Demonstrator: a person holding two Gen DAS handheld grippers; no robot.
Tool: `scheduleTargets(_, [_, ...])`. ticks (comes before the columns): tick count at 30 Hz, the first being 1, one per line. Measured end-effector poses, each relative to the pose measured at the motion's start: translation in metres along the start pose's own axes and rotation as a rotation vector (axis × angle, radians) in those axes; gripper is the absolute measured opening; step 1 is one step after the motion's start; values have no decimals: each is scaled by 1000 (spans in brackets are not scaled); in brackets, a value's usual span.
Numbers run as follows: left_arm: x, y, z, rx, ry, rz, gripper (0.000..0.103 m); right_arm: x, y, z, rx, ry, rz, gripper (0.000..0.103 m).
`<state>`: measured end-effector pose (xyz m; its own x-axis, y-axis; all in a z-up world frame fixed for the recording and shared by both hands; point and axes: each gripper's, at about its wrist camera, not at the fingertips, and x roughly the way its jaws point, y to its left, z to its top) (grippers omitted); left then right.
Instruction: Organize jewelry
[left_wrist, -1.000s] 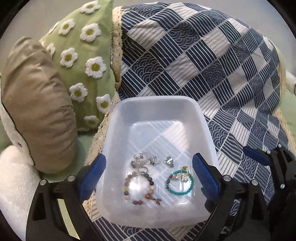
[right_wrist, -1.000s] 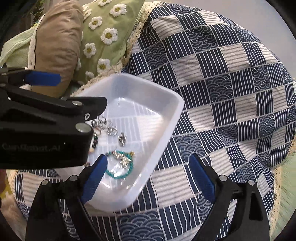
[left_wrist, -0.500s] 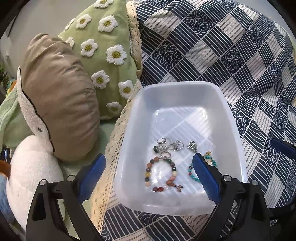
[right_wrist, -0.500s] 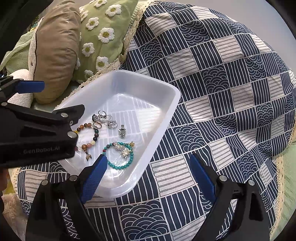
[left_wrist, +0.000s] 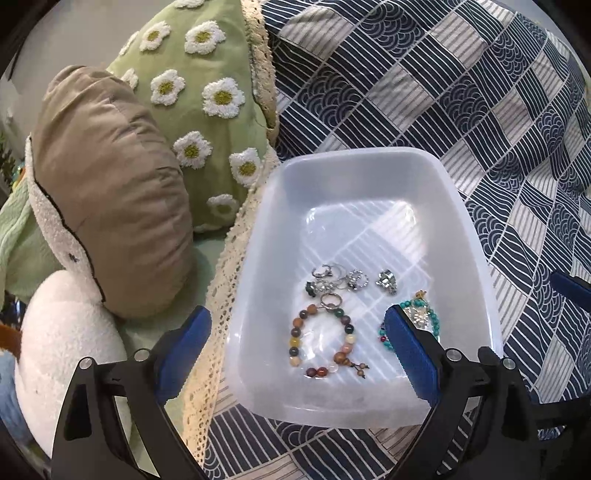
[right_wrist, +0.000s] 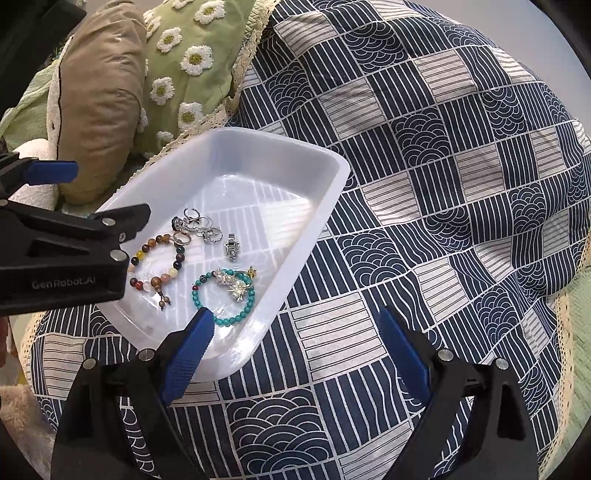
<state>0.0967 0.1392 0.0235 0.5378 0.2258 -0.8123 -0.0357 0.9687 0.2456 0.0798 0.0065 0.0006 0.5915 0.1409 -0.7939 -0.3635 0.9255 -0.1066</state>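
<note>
Resting on a navy and cream patchwork quilt (right_wrist: 424, 155), a translucent white plastic tray (left_wrist: 354, 166) holds all the jewelry in its near half. A bracelet of mixed brown, red and green beads (left_wrist: 321, 343) lies flat beside a turquoise bead bracelet (right_wrist: 221, 295) with a pale flower charm. Just behind them sits a small cluster of silver rings (left_wrist: 336, 280) and one separate silver charm (right_wrist: 232, 246). The left gripper (left_wrist: 295, 354) hovers over the tray's near left part, its blue-padded jaws spread wide and holding nothing. The right gripper (right_wrist: 295, 350) hangs over the tray's near right corner and the quilt, also wide apart and empty. A green daisy cushion (left_wrist: 199, 96) and a tan cushion (left_wrist: 107, 192) lie left of the tray
</note>
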Motion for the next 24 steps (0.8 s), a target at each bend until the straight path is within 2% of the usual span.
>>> scheduleTargets(24, [-2,-6,-2,35,-22,23,91,-1,2,-1,-1,10,-14,89])
